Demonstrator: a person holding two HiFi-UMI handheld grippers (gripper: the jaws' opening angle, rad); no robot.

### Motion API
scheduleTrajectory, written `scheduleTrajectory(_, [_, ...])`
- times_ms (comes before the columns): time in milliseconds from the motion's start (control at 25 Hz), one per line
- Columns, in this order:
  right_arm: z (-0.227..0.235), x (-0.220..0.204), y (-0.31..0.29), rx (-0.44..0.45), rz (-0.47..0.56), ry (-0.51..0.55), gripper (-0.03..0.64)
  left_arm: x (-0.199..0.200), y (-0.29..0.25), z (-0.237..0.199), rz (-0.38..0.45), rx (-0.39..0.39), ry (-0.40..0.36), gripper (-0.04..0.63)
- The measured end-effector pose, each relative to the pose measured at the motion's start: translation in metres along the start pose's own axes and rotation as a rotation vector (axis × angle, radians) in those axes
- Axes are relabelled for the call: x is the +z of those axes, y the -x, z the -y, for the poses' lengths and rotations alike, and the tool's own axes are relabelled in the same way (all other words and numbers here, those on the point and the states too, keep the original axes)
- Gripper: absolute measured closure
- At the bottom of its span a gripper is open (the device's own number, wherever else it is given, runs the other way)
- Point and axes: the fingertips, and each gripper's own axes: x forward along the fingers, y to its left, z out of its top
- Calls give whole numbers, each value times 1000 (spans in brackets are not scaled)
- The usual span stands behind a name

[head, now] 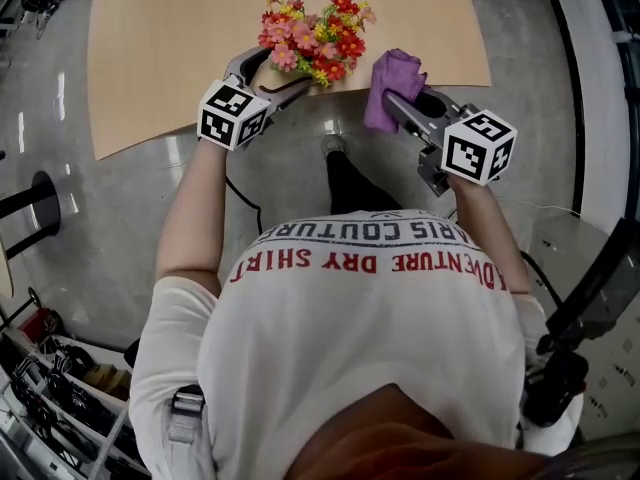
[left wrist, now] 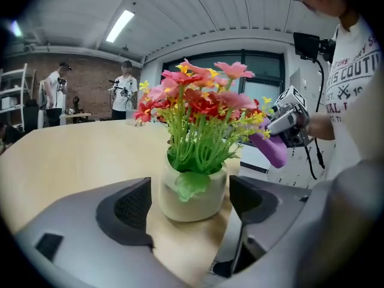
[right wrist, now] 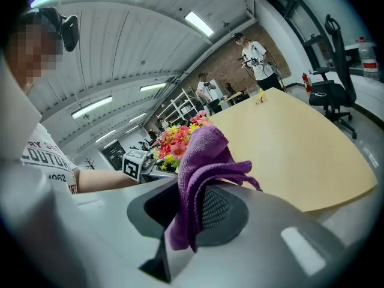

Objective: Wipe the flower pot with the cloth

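Observation:
A cream flower pot (left wrist: 192, 200) with red, pink and yellow artificial flowers (head: 315, 33) stands near the front edge of the pale wooden table (head: 180, 38). In the head view the blooms hide the pot. My left gripper (head: 272, 73) is open, and in the left gripper view the pot sits between its jaws with a gap on each side. My right gripper (head: 398, 108) is shut on a purple cloth (right wrist: 204, 155), which bunches up above the jaws. It hovers just right of the flowers, at the table's edge, apart from the pot.
The table's curved front edge (head: 300, 108) runs just in front of the pot, with grey floor below it. A black office chair (right wrist: 336, 92) stands beyond the table's far side. Two people (left wrist: 90, 92) stand far off by a brick wall.

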Motion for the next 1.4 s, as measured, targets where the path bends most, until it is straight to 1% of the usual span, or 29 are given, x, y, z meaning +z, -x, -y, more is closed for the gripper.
scheduleTrajectory(120, [5, -3, -5, -2, -14, -9, 569, 2, -3, -2, 25, 6, -2, 204])
scheduleTrajectory(280, [9, -6, -9, -4, -21, -23, 569, 2, -4, -1, 44, -8, 5, 206])
scheduleTrajectory(400, [11, -8, -14, 1, -20, -29, 569, 1, -4, 1, 55, -17, 15, 233])
scheduleTrajectory(480, [13, -9, -17, 3, -15, -36, 569, 1, -4, 1, 60, -15, 19, 233])
scheduleTrajectory(720, [23, 0, -36, 20, 39, -95, 569, 1, -5, 2, 54, -11, 21, 236])
scheduleTrajectory(880, [26, 17, -53, 20, 74, -88, 569, 3, -3, 3, 55, -9, 22, 236])
scheduleTrajectory(1000, [32, 23, -69, 27, 84, -119, 569, 3, -5, 3, 55, -9, 23, 236])
scheduleTrajectory(1120, [34, 19, -84, 49, 75, -165, 569, 2, -4, 3, 51, -15, 22, 236])
scheduleTrajectory(1200, [33, 16, -93, 58, 63, -177, 569, 2, -3, 3, 48, -22, 20, 236])
scheduleTrajectory(1400, [42, 13, -99, 28, 34, -170, 569, 4, -1, 4, 59, -32, 18, 247])
